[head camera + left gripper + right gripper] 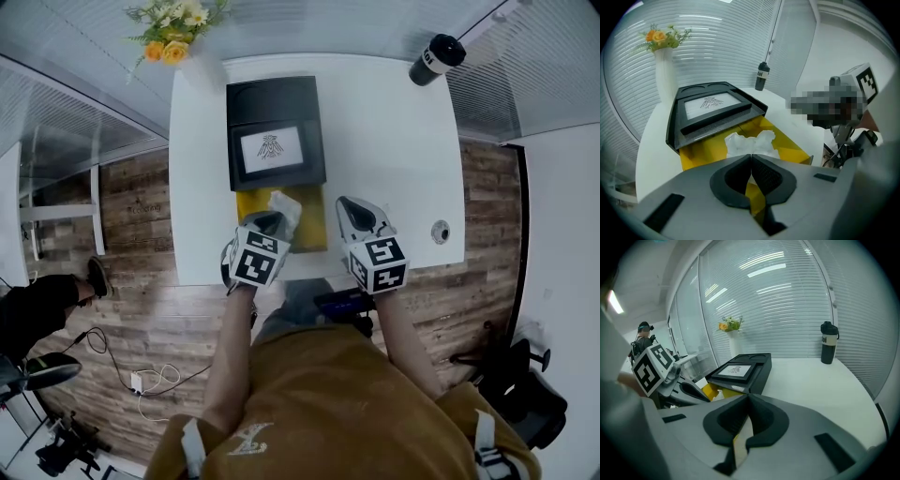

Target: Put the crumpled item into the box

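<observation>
Left hand-held gripper [272, 222] [751, 157]: jaws pressed together at the tips, pinching the white crumpled paper [285, 206] [750, 143]. The paper sits at the jaw tips, over the open yellow box [314, 225] [698, 150]; I cannot tell whether it rests on the box floor.

Right hand-held gripper [349, 206] [749, 397]: jaws closed, nothing between them, held just right of the box over the white surface [384, 141].

A black cover [275, 131] [712, 110] with a white printed panel lies over the far end of the yellow box. A vase of flowers [173, 37] [663, 70] stands at the far left corner and a dark bottle [436, 58] [828, 343] at the far right. A small round object [440, 231] lies near the right edge.
</observation>
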Demonstrator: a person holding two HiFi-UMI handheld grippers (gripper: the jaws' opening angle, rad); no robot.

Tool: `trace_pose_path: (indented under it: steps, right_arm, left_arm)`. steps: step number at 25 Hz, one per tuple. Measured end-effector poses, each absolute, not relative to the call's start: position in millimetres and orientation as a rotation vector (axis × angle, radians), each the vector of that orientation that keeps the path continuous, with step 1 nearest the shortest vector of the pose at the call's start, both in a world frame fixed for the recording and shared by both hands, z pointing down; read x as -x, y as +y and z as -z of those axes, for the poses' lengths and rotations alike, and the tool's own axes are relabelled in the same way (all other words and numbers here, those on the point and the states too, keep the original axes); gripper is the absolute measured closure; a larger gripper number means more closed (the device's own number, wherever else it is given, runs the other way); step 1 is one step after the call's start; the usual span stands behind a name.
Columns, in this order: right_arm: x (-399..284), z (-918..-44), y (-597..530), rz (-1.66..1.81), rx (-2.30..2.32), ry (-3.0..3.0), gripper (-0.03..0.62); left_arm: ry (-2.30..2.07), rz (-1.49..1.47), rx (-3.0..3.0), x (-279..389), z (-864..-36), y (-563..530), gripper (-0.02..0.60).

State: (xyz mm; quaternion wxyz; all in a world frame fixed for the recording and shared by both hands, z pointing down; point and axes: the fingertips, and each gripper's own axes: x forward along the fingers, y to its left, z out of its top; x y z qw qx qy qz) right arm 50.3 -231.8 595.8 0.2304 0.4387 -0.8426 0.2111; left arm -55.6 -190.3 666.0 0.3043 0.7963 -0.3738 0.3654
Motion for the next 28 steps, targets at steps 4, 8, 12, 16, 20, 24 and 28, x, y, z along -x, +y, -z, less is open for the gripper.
trace_pose_path:
  steps: [4, 8, 12, 16, 20, 24, 28]
  right_arm:
    - [-53.3, -596.9, -232.0, -0.587, -1.211, -2.312, 0.582]
    - [-53.8, -597.1, -232.4, -0.586, -1.209, -2.312, 0.582]
    - [-53.9, -595.5, -230.5, -0.587, -1.210, -2.316, 0.582]
    - [-53.2, -589.9, -228.6, -0.571, -1.213, -2.326, 0.582]
    - [-56.2, -581.2, -225.0, -0.548, -1.227, -2.330, 0.582]
    - [-58.1, -571.0, -221.5, -0.507, -1.239, -2.332, 0.583]
    - [-59.5, -559.7, -214.9, -0.452, -1.247, -2.336, 0.582]
  left_arm:
    - [-0.985, -1.007, -2.106, 53.2, -668.5, -190.5, 0.554]
    - [-0.978, -1.014, -2.109, 52.4, -669.3, -190.4, 0.554]
    - [-0.975, -1.031, -2.116, 50.3, -669.6, -189.2, 0.538]
    - [-0.983, -1.027, -2.116, 50.7, -669.1, -188.8, 0.505]
    - [-1.026, -1.007, -2.129, 54.4, -662.0, -191.3, 0.506]
    - [-1.080, -0.935, -2.162, 56.8, -645.5, -198.9, 0.506]
    - [-1.124, -0.889, -2.170, 59.5, -627.7, -197.4, 0.522]
